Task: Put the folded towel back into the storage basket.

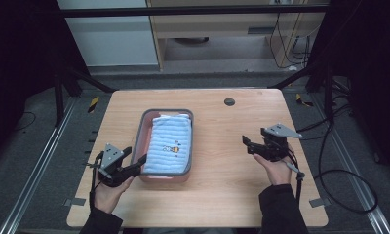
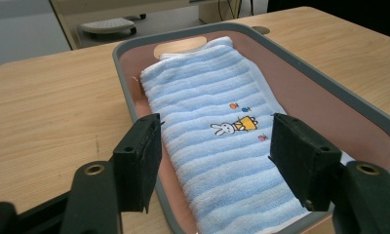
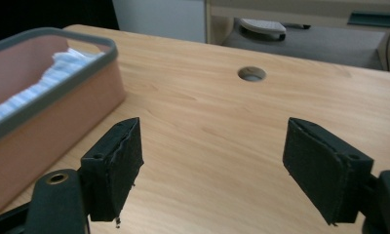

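Inside the grey-rimmed pink plastic tray [image 1: 145, 127] on the wooden surface [image 1: 232, 161] lies the folded blue striped towel [image 1: 168, 145]. Left gripper [image 1: 139, 163] hovers open at the tray's near corner; right gripper [image 1: 246, 144] stands open, well apart. A careless nudge could probably shove the tray.

The towel's [image 2: 217, 141] near end is cut off by the left gripper view's bottom edge (its embroidered motif [image 1: 172, 148] too small to read from above).
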Motion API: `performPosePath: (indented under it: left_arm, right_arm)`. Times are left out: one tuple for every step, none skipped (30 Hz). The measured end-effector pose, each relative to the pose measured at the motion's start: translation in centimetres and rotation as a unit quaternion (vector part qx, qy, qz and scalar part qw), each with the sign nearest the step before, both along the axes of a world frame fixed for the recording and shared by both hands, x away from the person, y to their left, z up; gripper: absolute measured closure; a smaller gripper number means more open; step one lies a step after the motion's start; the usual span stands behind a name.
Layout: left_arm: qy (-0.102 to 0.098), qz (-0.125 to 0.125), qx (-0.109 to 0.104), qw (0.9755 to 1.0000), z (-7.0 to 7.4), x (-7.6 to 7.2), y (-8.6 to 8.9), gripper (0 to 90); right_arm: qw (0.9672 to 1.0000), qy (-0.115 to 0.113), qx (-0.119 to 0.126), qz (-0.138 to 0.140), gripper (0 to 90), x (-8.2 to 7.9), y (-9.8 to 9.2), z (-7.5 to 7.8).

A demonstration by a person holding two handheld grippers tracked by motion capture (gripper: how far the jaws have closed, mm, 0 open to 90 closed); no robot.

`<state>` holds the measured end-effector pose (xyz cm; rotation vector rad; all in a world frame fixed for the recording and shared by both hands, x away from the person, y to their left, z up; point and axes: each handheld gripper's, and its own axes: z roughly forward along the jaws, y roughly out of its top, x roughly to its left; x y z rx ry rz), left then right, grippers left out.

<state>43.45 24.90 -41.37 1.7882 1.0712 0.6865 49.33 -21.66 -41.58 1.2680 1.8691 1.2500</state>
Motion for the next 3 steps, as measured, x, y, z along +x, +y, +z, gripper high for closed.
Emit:
performPosePath:
  left_arm:
    - [-0.001, 0.002, 0.0, 1.0, 0.0, 0.0, 0.2, 34.8]
    - [-0.002, 0.003, 0.0, 1.0, 0.0, 0.0, 0.4, 34.2]
    - [-0.002, 0.003, 0.0, 1.0, 0.0, 0.0, 0.4, 33.4]
  right_arm:
    - [1.0, 0.001, 0.001, -0.004, 22.2, -0.3, -0.5, -0.2]
    - [1.0, 0.002, 0.001, -0.008, 22.1, -0.6, -1.0, -0.5]
    - [0.9999, 0.004, 0.0, -0.011, 21.9, -0.9, -1.5, -0.8]
